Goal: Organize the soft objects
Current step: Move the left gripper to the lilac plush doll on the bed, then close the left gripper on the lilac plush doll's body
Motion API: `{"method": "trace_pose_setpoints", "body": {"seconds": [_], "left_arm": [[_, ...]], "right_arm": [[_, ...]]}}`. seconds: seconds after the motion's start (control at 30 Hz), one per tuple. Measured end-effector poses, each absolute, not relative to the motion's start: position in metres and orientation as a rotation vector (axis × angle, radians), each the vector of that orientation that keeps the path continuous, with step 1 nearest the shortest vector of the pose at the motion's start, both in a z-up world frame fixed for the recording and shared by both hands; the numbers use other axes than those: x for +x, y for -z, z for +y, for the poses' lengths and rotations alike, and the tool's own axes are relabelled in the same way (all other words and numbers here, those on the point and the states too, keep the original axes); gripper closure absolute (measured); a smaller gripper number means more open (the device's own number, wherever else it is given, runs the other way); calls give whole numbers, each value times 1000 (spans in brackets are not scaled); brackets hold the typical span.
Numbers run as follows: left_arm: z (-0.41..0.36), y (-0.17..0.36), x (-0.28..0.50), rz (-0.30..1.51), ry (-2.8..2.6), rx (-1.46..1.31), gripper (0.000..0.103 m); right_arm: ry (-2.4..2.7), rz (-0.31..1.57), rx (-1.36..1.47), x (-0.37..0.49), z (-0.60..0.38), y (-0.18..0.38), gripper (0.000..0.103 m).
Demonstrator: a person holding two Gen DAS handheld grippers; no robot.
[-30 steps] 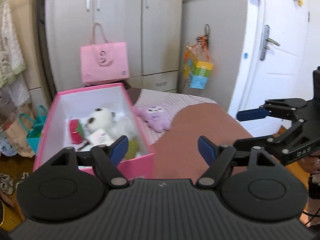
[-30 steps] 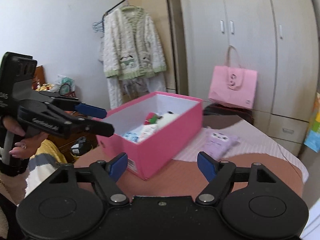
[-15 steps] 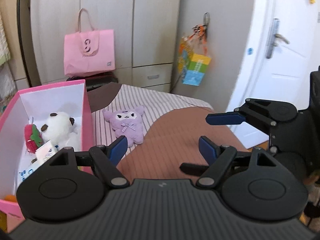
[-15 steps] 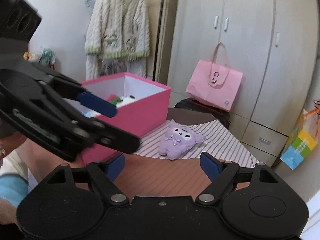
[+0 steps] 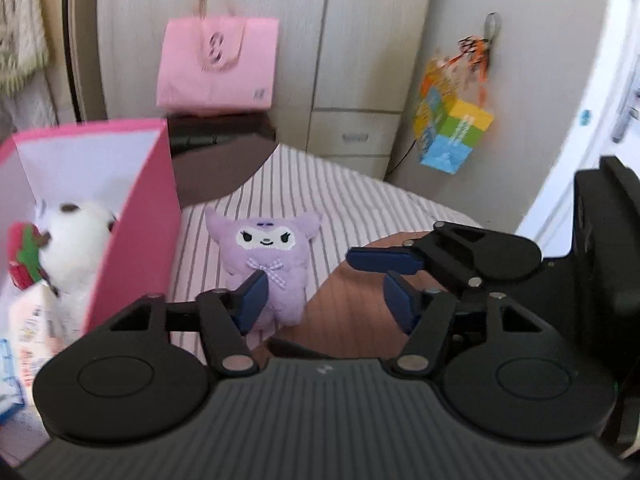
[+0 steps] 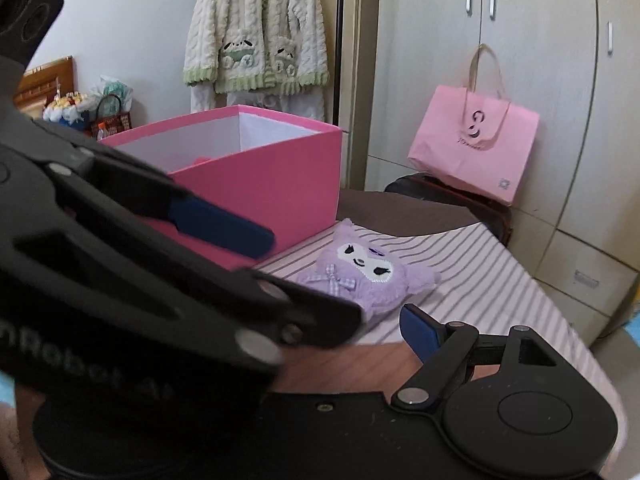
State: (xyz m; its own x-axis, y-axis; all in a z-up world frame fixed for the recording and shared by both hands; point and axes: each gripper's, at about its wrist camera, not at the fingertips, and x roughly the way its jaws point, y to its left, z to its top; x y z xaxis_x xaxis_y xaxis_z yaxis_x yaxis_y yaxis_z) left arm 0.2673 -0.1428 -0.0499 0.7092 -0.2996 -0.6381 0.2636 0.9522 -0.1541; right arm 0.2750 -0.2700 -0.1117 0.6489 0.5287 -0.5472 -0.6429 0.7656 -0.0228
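My left tongs (image 5: 324, 294) are spread, the plush (image 5: 266, 260) at 11 o'clock; I should straddle its belly, pinch softly; right tongs (image 5: 394, 272) spread too.

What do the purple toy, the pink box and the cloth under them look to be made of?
Purple toy: plush fabric, fuzzy matte pile, with what look like stitched facial features and a gingham bow.
Pink box: likely cardboard or paperboard, with thin, stiff, flat walls, smooth pink outside and white inside.
Cloth: looks like woven fabric, matte, with fine stripes and a plain brown part.
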Motion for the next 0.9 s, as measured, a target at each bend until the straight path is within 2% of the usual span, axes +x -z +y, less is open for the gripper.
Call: {"method": "trace_pose_setpoints", "body": {"seconds": [0.27,0.6,0.7,0.87,0.9], "left_arm": [[-131,85,309,820,204,-135,48],[-124,100,318,808,165,-202,52],[-126,100,317,802,166,-189,55],[-126,101,316,807,173,-196,59],[-125,101,315,806,173,-199,59]], "right_arm": [[-724,618,-185,319,-263,136,18],[-722,640,-170,331,-259,147,19],[-704,631,-171,330,-258,149,23],[-697,615,-172,327,-255,149,46],[-698,621,-162,327,-255,148,48]]}}
